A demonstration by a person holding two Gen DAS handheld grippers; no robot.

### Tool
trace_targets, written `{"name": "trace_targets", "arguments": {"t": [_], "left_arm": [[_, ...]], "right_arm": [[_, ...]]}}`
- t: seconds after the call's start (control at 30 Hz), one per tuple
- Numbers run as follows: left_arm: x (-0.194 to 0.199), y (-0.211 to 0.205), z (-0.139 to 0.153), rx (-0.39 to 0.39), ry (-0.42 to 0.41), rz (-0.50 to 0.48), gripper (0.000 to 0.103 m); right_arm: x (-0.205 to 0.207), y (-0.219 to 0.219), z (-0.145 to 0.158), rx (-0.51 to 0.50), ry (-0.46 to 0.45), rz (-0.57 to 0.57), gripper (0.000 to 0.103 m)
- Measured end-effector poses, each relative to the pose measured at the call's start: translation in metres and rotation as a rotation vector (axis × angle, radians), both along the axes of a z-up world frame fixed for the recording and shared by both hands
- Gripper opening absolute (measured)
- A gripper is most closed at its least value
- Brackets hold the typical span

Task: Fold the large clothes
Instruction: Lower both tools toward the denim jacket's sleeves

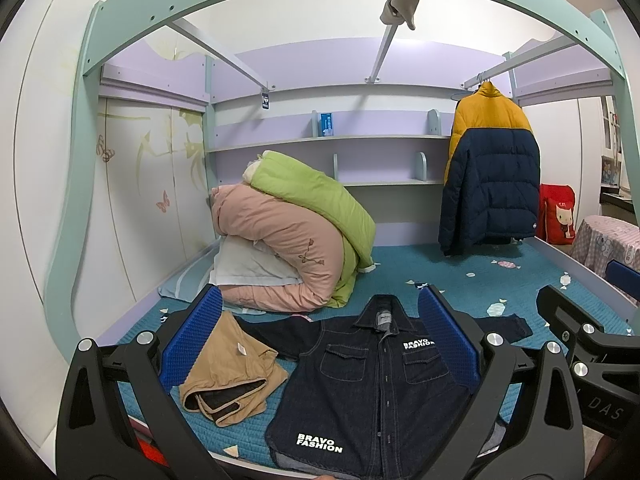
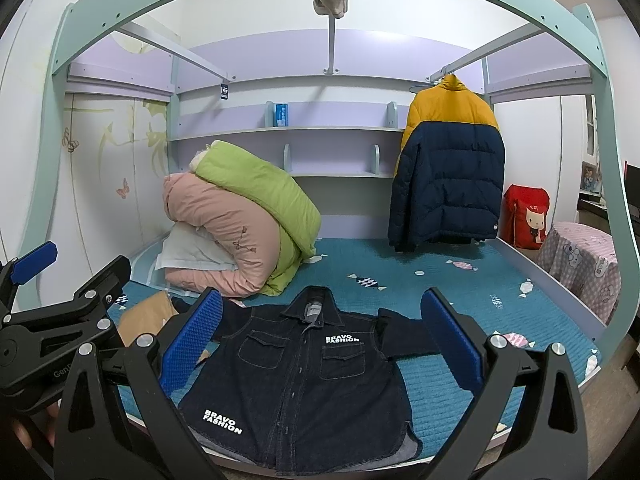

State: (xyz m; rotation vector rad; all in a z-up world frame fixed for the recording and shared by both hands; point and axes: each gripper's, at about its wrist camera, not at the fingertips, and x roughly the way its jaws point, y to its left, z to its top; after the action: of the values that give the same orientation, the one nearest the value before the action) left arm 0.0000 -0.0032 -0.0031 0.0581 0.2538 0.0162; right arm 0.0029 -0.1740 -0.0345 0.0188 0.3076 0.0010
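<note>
Both tongs, left and right, gape wide above the jacket; pinch each sleeve near the bed's front edge.

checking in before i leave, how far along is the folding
Done, apparently: the tan garment lies folded on the bed. In hand: nothing; left tongs and right tongs hover open above the denim shirt, touching no cloth. Left: the shirt lies flat, front up, sleeves out, unfolded. The puffer jacket hangs on its rail.
</note>
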Motion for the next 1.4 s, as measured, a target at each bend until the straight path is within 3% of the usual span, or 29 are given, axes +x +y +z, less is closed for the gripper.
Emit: {"name": "trace_targets", "arguments": {"t": [0.5,0.87,1.13,1.4], "left_arm": [[0.013,0.004,-0.012,0.005,0.021,0.0,0.099],[0.048,0.0,-0.034,0.02,0.089,-0.014,0.099],[0.108,-0.002,-0.078,0.002,0.245,-0.021,0.098],[0.197,-0.003,-0.165,-0.019,0.508,-0.036,0.098]], "right_arm": [[0.008,-0.002,-0.011,0.015,0.023,0.002,0.096],[0.043,-0.006,-0.026,0.034,0.114,-0.004,0.096],[0.099,-0.007,-0.065,0.034,0.261,0.004,0.096],[0.172,-0.007,-0.146,0.032,0.482,0.013,0.096]]}}
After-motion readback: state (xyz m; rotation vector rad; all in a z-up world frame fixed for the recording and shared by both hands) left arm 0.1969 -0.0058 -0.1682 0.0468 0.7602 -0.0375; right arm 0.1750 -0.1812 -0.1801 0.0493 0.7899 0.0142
